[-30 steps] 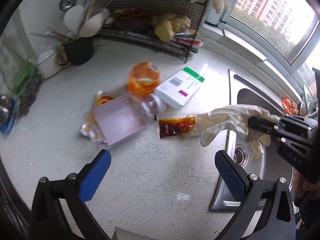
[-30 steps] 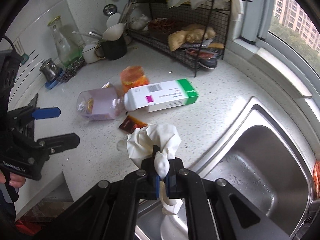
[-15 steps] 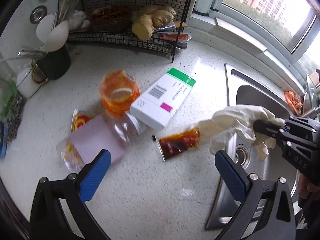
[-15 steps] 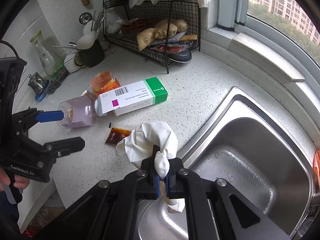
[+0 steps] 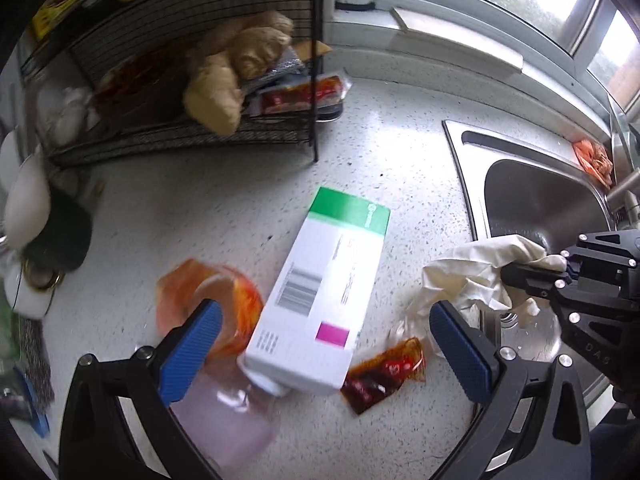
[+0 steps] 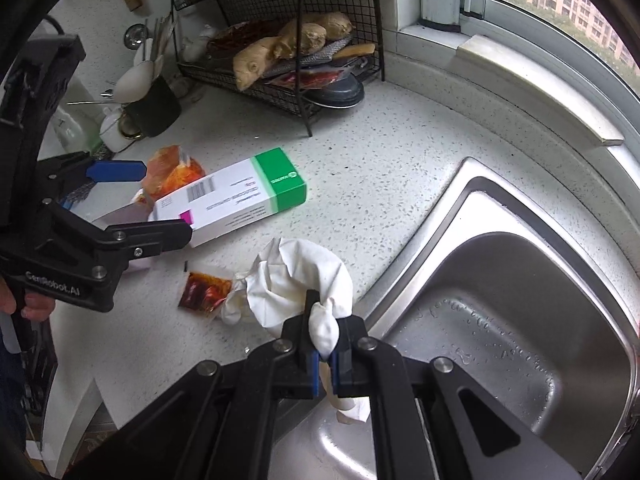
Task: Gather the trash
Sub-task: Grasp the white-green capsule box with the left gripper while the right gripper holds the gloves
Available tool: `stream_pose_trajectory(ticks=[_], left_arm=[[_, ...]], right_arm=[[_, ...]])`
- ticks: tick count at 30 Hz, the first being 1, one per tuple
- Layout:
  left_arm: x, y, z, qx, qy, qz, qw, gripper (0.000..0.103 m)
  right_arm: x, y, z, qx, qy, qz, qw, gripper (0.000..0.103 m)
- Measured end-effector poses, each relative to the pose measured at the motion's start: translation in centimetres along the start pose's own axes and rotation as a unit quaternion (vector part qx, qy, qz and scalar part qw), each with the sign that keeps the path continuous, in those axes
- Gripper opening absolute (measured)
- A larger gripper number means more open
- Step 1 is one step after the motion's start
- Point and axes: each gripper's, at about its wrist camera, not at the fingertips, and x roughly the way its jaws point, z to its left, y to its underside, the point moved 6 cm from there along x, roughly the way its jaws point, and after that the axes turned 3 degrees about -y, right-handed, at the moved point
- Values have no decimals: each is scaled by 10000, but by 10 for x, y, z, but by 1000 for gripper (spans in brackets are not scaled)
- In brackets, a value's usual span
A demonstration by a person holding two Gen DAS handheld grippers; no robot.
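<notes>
- Steel sink (image 6: 520, 320) beside speckled bench (image 6: 380, 168), basin holding only water drops.
- Wire rack (image 6: 304, 40) loaded with ginger root (image 6: 280, 52) and packets.
- Right gripper (image 6: 325, 354) fingers clamped on crumpled white glove (image 6: 296, 280) at sink edge.
- Left gripper (image 5: 320, 344) fingers wide, above white-green box (image 5: 324, 292).
- Only in left view: pink bottle (image 5: 236, 420) under box.
- Brown sauce packet (image 5: 380, 376) lying flat on bench.

Soft daylight pours in through the curved window (image 6: 560, 4), leaving only faint shadows on the speckled white countertop (image 6: 380, 152). The left wrist view smears with motion blur, the crumpled orange plastic wrapper (image 5: 208, 312) worst. Both views bend and darken at their rims.
</notes>
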Motion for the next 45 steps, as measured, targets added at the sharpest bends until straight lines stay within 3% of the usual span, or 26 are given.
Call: stream_pose_trajectory(ticks=[7,11,19,21,30,45], left_arm=[[28,-19,-12,680,173,180,9974,103],[47,-25,-15,829,263,351,9956,102],[66,-21,-28,1111,447,574,9911,59],[65,-21,-29,1075,473,557,9915,59],[26,-16,-29,484,498,205,9974,59],[-94,52,-7,-295,171,-678,9971,59]], right_arm=[[19,-9,-8,163,22,160,9997,3],[30,-12,-12,249,33,236,9994,3],[39,-19,-13,377,-26,267,9989,3],[38,-21,-11,381,-88,256,9989,3],[16,-24,-2,346,-125,81,9993,3],[-66,-19,64,-375,-11,-772,9963,3]])
